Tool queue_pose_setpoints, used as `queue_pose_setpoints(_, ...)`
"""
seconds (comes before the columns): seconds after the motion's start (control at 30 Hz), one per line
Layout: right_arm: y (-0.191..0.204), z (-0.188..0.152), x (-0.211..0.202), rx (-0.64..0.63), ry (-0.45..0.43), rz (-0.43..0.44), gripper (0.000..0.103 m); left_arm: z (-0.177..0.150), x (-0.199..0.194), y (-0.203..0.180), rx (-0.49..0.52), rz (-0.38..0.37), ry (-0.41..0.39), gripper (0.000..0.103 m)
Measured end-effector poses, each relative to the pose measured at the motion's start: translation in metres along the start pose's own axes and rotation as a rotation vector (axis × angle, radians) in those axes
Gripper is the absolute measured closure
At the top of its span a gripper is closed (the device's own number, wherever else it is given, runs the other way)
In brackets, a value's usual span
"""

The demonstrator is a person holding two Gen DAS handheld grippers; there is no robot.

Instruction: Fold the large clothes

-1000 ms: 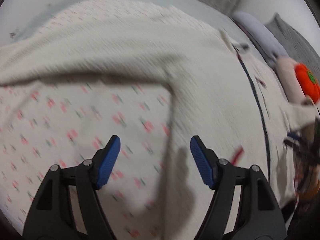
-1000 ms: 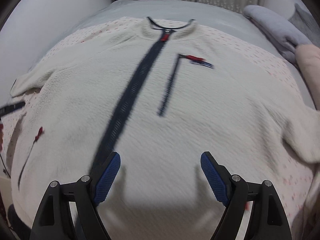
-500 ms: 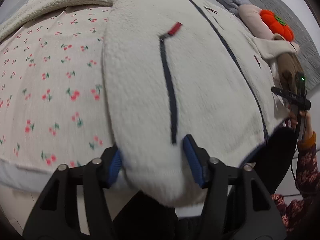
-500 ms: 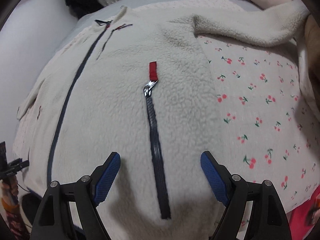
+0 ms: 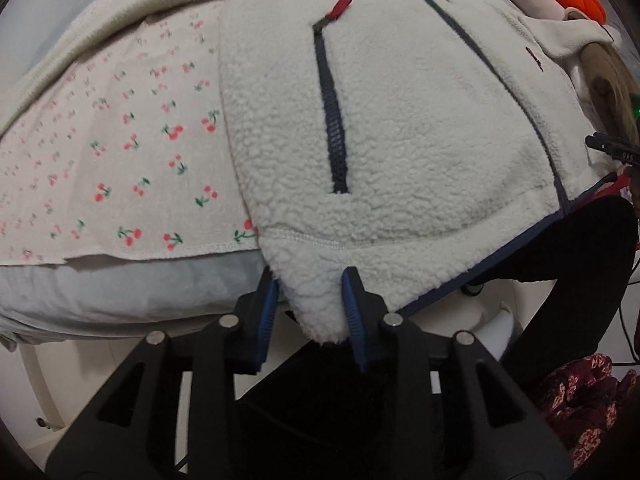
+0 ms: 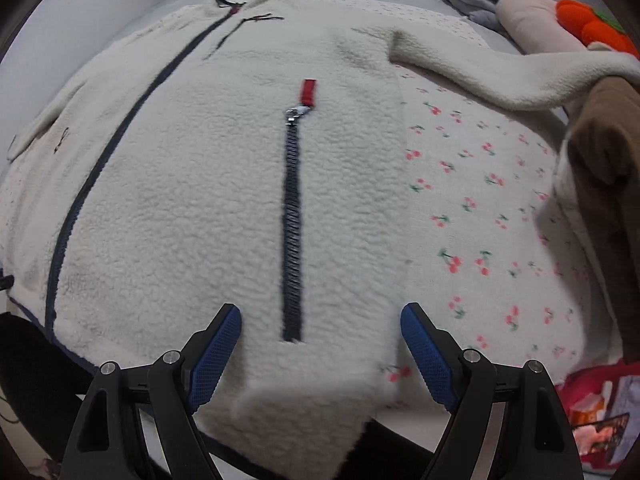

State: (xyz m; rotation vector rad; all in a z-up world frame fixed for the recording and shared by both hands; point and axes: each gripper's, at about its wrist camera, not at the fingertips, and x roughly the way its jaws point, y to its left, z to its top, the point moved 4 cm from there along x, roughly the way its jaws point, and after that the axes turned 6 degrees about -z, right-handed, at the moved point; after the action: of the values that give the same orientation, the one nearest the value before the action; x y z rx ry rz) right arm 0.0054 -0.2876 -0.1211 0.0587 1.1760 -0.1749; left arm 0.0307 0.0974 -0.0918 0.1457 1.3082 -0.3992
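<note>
A cream fleece jacket (image 5: 400, 140) with navy zips lies front-up on the bed, its hem hanging over the near edge. My left gripper (image 5: 310, 312) points down at the hem's left corner (image 5: 316, 300). Its jaws are closing with that corner between the blue pads, which stand just at the fleece without visibly squeezing it. In the right wrist view the jacket (image 6: 180, 200) fills the frame. My right gripper (image 6: 320, 344) hovers wide open over the hem's other corner, astride the lower end of the pocket zip (image 6: 292, 220). Nothing is held there.
A cherry-print sheet (image 5: 120, 160) covers the bed beside the jacket, and one sleeve (image 6: 500, 76) stretches across it (image 6: 480, 220). An orange plush (image 6: 592, 24), pillows and a brown garment (image 6: 600, 140) crowd the right side. A person's dark trouser leg (image 5: 560, 260) stands at the bed's edge.
Both grippers have travelled down the jacket from its chest and sleeve to the hem. The left jaws have narrowed around the hem's corner. The right jaws stay equally wide.
</note>
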Motion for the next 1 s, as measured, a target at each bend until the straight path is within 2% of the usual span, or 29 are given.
queue_pose_setpoints(0.07, -0.018, 0.004, -0.012, 0.049, -0.034, 0.028, 0.019, 0.005, -0.013, -0.003, -0.015, 0.02, -0.038, 0.035)
queue_pose_setpoints(0.13, -0.038, 0.013, -0.025, 0.108, -0.073, 0.036, 0.019, 0.013, -0.03, -0.005, -0.042, 0.019, -0.102, 0.028)
queue_pose_setpoints(0.27, -0.081, 0.039, -0.045, 0.219, -0.144, 0.015, 0.018, 0.044, -0.05, -0.018, -0.077, 0.006, -0.198, 0.023)
queue_pose_setpoints(0.4, -0.122, 0.07, -0.071, 0.339, -0.224, 0.01, 0.018, 0.082, -0.053, -0.029, -0.08, 0.021, -0.285, 0.02)
queue_pose_setpoints(0.47, -0.146, 0.088, -0.083, 0.395, -0.271, -0.007, 0.018, 0.098, -0.046, -0.034, -0.095, 0.001, -0.29, 0.02)
queue_pose_setpoints(0.6, -0.192, 0.109, -0.098, 0.48, -0.331, -0.025, 0.015, 0.137, -0.025, -0.045, -0.148, -0.094, -0.275, 0.02)
queue_pose_setpoints(0.8, -0.262, 0.137, -0.097, 0.614, -0.402, -0.066, 0.015, 0.189, 0.006, -0.059, -0.232, -0.135, -0.227, 0.02)
queue_pose_setpoints(0.87, -0.283, 0.148, -0.091, 0.653, -0.455, -0.095, 0.015, 0.207, 0.012, -0.063, -0.252, -0.156, -0.242, 0.02)
queue_pose_setpoints(1.0, -0.315, 0.169, -0.071, 0.72, -0.472, -0.119, 0.015, 0.229, 0.034, -0.065, -0.29, -0.145, -0.339, 0.02)
